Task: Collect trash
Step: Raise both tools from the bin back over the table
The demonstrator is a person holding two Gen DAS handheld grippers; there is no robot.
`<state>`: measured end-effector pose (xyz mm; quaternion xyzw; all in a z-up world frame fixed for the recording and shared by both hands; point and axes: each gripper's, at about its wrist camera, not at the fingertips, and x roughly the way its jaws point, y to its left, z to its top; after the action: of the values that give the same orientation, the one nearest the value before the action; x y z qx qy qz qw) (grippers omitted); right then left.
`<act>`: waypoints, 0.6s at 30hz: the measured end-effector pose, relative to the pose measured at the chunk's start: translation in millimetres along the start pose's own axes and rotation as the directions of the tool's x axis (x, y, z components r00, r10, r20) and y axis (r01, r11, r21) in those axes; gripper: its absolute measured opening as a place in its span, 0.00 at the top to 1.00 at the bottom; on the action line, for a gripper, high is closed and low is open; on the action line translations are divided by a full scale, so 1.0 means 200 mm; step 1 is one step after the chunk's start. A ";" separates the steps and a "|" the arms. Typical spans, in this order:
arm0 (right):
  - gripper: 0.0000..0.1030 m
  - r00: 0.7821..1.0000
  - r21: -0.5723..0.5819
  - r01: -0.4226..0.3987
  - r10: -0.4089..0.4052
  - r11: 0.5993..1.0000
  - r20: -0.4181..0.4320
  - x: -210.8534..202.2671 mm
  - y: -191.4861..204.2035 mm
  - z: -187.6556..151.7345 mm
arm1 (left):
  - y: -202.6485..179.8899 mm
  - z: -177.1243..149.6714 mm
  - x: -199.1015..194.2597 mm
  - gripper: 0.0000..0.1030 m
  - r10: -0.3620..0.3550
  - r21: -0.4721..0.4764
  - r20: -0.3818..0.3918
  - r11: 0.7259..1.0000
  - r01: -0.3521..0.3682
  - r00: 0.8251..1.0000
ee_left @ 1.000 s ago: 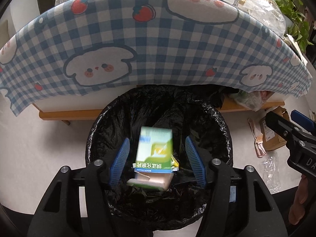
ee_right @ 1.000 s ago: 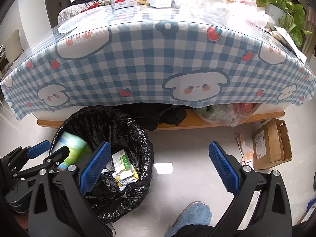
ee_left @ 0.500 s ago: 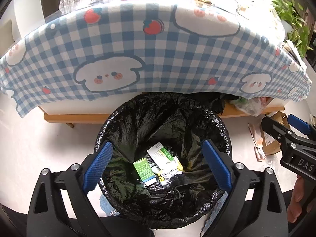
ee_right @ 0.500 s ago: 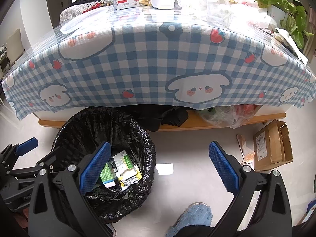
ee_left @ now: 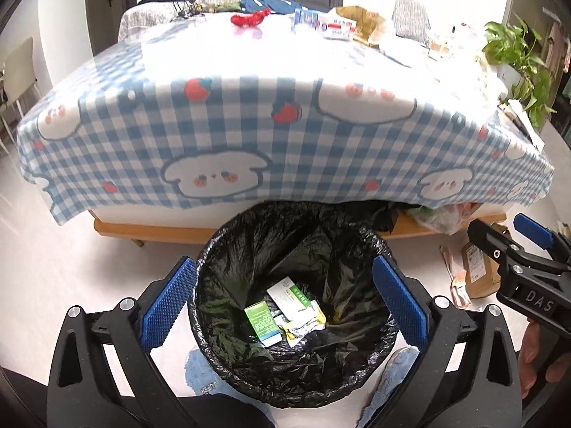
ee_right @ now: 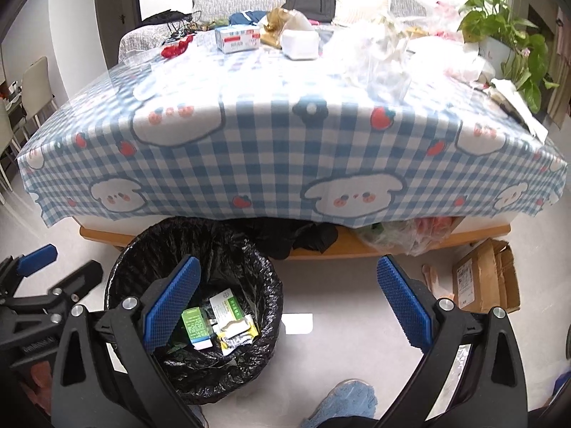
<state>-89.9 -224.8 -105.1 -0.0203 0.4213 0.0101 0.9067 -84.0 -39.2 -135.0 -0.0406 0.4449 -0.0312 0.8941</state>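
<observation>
**Both grippers empty over the lined bin**

Far left, right wrist view: left gripper [ee_right: 53, 271] poking in beside the bin [ee_right: 121, 281], seen side-on. In its own view the left gripper [ee_left: 283, 301] is hanging above the bin [ee_left: 378, 246], jaws having just been opening, now spread wide with blue pads [ee_left: 167, 303] flanking the rim and nothing sitting between them.

Centre: bin lined with a black bag, standing on the pale floor just in front of the table. Green carton [ee_left: 262, 322] lying on the bag's bottom, touching a white-and-green packet [ee_left: 289, 297] and some crumpled wrappers [ee_left: 303, 326].

Behind: checked tablecloth [ee_left: 285, 135] draping over the table edge; boxes and loose plastic still sitting on top.

Right: right gripper [ee_right: 287, 301] pointing down at the floor beside the bin, jaws gaping wide, holding nothing. Cardboard box [ee_right: 481, 278] lying on the floor at far right.
</observation>
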 end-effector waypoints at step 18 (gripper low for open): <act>0.07 0.996 -0.003 0.014 -0.014 1.000 0.085 -0.16 -0.04 0.14 | -0.03 0.19 -0.19 0.06 0.000 -0.010 0.058 1.000 0.001 0.998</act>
<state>-88.5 -232.1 -62.2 -0.0246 0.3823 0.0055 0.9237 -76.9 -39.3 -82.6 -0.0460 0.4190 -0.0280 0.9064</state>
